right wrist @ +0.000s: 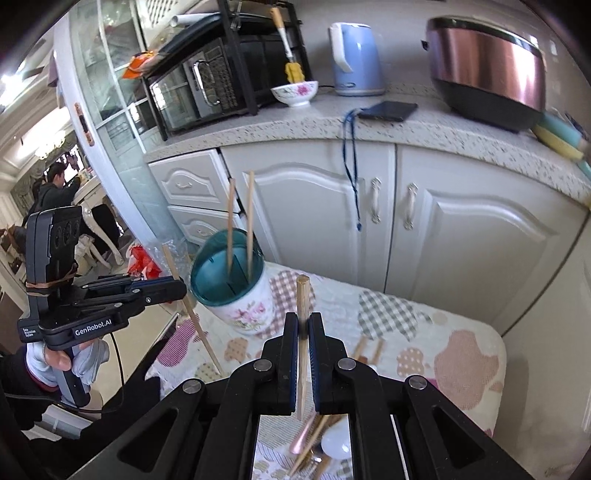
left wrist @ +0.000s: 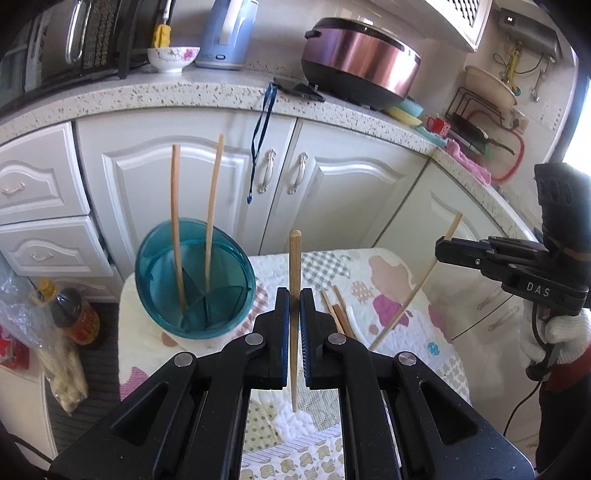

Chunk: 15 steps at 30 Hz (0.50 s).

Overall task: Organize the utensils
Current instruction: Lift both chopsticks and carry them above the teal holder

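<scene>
My left gripper (left wrist: 294, 295) is shut on a bamboo chopstick (left wrist: 294, 258) that stands upright between its pads. To its right, my right gripper (left wrist: 441, 250) holds a second, slanted chopstick (left wrist: 410, 301). In the right wrist view that right gripper (right wrist: 303, 321) is shut on its chopstick (right wrist: 302, 291), and the left gripper (right wrist: 181, 290) shows at the left with its own chopstick (right wrist: 195, 321). The teal-rimmed floral holder (left wrist: 195, 277) (right wrist: 236, 295) stands on the cloth-covered table (left wrist: 388, 280) with two chopsticks (left wrist: 175, 221) inside. Both grippers hang above the table, short of the holder.
Loose chopsticks (left wrist: 338, 310) lie on the cloth, and more utensils with a white spoon (right wrist: 336, 443) lie under the right gripper. White cabinets (left wrist: 184, 177) stand close behind the table. The counter holds a rice cooker (left wrist: 362, 62), kettle (left wrist: 229, 33) and phone (right wrist: 388, 110). A bottle (left wrist: 74, 314) stands on the floor.
</scene>
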Each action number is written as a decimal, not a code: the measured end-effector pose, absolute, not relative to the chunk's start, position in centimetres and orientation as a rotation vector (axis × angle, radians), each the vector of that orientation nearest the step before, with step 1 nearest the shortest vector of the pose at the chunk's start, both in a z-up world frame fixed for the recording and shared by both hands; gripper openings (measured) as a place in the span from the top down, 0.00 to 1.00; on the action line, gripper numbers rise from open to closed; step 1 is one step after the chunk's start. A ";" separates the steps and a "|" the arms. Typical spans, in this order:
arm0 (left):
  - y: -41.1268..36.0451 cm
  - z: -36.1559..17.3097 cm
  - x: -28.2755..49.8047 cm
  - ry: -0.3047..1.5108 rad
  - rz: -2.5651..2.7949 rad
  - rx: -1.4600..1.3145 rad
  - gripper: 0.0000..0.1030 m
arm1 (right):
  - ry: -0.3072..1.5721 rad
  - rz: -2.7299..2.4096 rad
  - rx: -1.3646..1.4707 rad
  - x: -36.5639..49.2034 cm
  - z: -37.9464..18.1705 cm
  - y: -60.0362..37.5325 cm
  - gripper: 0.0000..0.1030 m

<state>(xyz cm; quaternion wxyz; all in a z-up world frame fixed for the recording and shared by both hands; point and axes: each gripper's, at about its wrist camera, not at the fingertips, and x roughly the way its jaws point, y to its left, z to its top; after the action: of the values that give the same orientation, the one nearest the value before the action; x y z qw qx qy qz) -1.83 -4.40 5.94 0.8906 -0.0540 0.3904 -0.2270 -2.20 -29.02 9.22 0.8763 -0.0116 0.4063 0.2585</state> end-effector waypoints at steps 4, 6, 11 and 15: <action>-3.4 7.5 -1.7 0.793 -0.474 -0.136 0.96 | 0.814 0.559 -0.027 -1.8 10.6 -27.9 0.95; -2.6 8.7 -1.5 0.776 -0.472 -0.155 0.96 | 0.796 0.566 -0.029 -1.6 11.4 -27.5 0.95; -0.4 12.3 -1.2 0.701 -0.447 -0.167 0.96 | 0.731 0.601 -0.031 -0.7 14.3 -25.9 0.95; 1.2 14.5 -0.3 0.647 -0.404 -0.167 0.96 | 0.700 0.619 -0.038 0.5 15.9 -24.3 0.95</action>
<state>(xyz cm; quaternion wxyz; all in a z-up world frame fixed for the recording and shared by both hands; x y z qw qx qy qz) -0.34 1.17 14.50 0.9247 -0.0812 0.3155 -0.1971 0.54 -24.32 15.93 0.8927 -0.0181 0.3372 0.2983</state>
